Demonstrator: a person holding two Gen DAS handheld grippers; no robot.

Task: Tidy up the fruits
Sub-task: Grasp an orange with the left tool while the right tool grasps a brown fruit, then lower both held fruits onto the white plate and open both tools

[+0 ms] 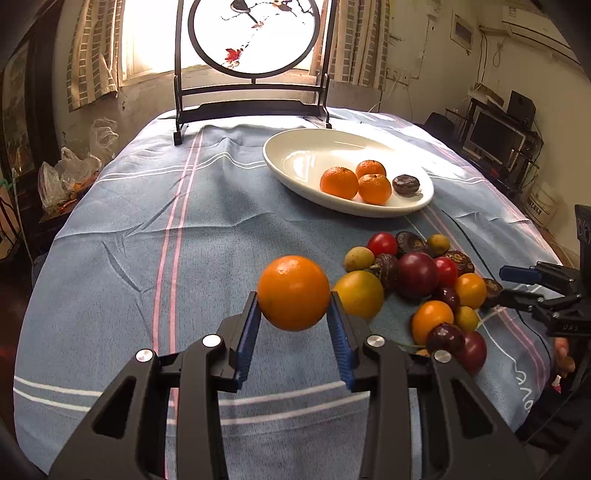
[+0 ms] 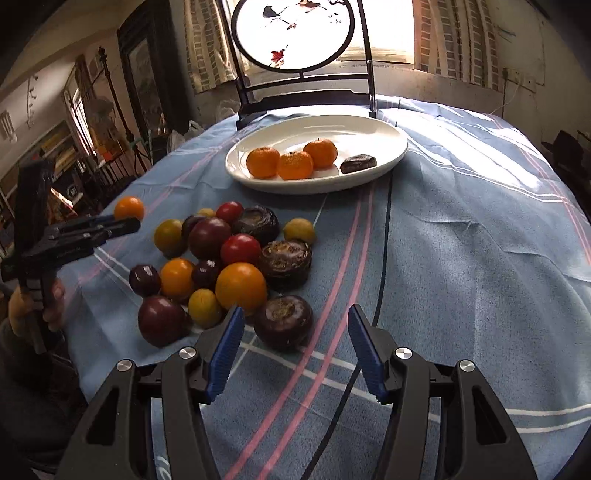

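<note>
Two claws work over a round table with a blue striped cloth [image 1: 122, 236]. The left claw [image 1: 293, 314] squeezes an orange ball-shaped fruit [image 1: 293, 291] between its blue pads [image 1: 246, 343]. The fruit is lifted off the cloth and sits near the middle of the left camera's picture. In the right camera's picture the same fruit [image 2: 129, 208] shows at about 9 o'clock, at the tip of the left claw [image 2: 122, 223], with a hand [image 2: 55, 299] holding the handle below it.

The right claw [image 2: 295, 325] has its blue pads [image 2: 225, 350] spread apart, and nothing is pinched between them. A dark brown round fruit [image 2: 283, 320] lies on the cloth just beyond its left pad, but the pads do not touch it.

A pile of small fruits [image 2: 218, 258] lies on the cloth: red, yellow, orange, dark purple and wrinkly brown ones, all bunched close together. From the left camera the pile [image 1: 417, 280] sits at about 3 o'clock of the held fruit.

A white oval plate [image 2: 373, 129] stands farther back, at about 12 o'clock from the pile. On it rest three little oranges [image 2: 291, 162], touching each other, and one dark brown fruit [image 2: 358, 163] just beside them.

Behind the plate stands a dark frame with a round painted picture [image 1: 255, 33], in front of a bright window.
</note>
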